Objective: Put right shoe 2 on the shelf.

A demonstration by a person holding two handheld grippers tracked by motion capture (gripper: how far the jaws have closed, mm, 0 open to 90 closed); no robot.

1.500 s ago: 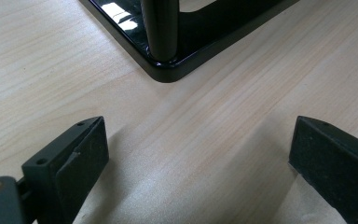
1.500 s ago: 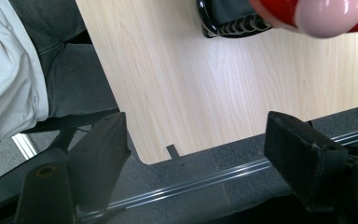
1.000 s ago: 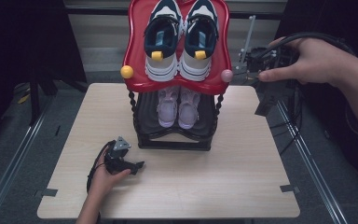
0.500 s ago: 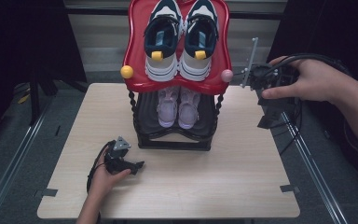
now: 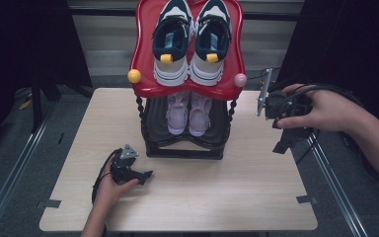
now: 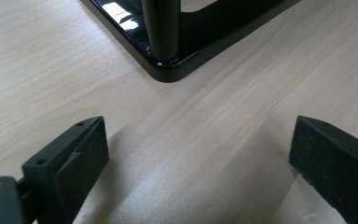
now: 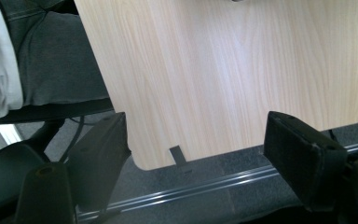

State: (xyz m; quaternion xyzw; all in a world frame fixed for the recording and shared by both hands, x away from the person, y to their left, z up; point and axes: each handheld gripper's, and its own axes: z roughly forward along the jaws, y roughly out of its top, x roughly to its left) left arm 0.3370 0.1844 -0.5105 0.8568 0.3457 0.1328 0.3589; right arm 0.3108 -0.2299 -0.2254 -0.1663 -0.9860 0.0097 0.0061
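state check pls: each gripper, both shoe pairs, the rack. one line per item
left gripper: open, empty, low on the table by the rack's front corner
right gripper: open, empty, held above the table's right edge
dark sneakers: paired, on the red top shelf, untouched
pale shoes: paired, on the black lower shelf
shoe rack: upright on the table

A pale wooden table [image 5: 256,187] is carrying a black-based two-tier shoe rack [image 5: 185,143] standing at its far middle, while the left gripper [image 5: 128,168] is resting on the tabletop just near and left of the rack's base.
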